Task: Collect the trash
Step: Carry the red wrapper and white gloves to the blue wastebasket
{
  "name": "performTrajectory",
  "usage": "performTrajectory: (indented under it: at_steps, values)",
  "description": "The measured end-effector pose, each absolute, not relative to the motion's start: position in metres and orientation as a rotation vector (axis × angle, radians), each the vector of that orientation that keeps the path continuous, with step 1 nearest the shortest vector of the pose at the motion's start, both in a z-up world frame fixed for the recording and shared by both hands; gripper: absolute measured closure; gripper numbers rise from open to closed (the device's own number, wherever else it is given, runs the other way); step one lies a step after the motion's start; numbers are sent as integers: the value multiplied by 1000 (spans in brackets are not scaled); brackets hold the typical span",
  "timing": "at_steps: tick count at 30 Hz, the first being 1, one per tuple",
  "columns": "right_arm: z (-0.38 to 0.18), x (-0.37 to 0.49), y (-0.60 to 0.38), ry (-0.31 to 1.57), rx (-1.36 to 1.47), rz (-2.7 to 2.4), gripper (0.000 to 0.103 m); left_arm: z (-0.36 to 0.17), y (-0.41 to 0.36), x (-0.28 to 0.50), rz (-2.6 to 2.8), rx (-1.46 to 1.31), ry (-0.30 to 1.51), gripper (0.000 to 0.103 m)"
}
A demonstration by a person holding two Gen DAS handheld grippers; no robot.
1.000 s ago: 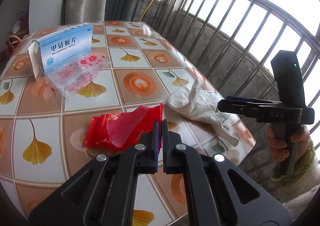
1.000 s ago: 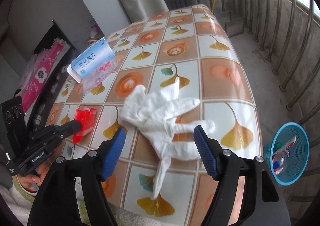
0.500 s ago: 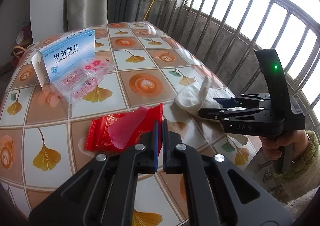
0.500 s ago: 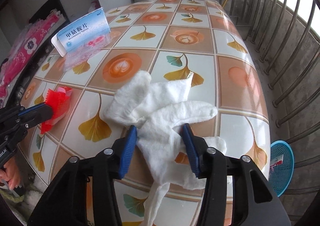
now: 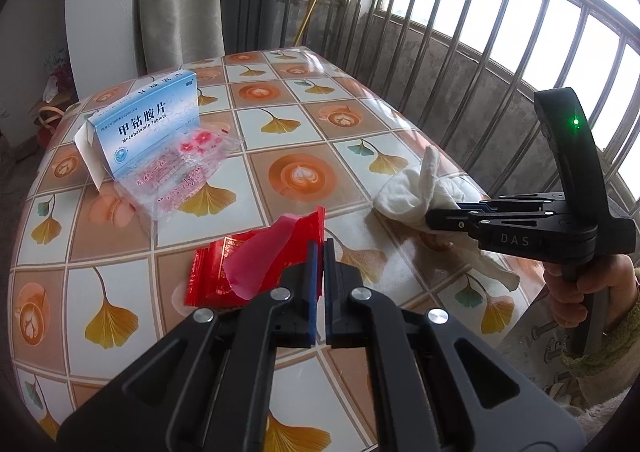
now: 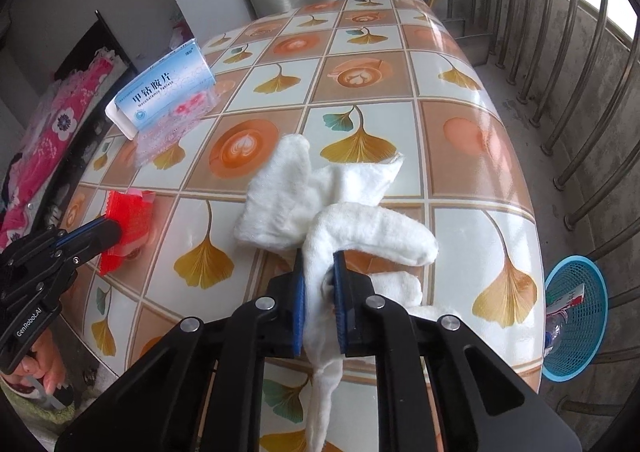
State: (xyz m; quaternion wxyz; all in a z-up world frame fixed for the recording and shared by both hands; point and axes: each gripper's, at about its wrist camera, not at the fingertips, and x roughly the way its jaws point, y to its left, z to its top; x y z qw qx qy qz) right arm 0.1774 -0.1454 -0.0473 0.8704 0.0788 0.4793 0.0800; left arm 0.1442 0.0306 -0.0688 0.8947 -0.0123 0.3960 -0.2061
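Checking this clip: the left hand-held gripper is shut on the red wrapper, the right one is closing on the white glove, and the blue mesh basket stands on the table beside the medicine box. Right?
Not quite. The blue mesh basket stands on the floor past the table edge, as the right wrist view shows. The rest holds: the left hand-held gripper is shut on the red wrapper, and the right hand-held gripper is closing on the white glove.

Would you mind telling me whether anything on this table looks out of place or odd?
Yes: the blue medicine box stands tilted, its end flap hanging open, with a crumpled clear wrapper against it.
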Motion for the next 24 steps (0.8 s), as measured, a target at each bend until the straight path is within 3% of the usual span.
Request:
performTrajectory:
  at_steps: [24]
  values:
    - [-15,159,-155,916,260,204,90,-40,17,133,-413,58,732,103]
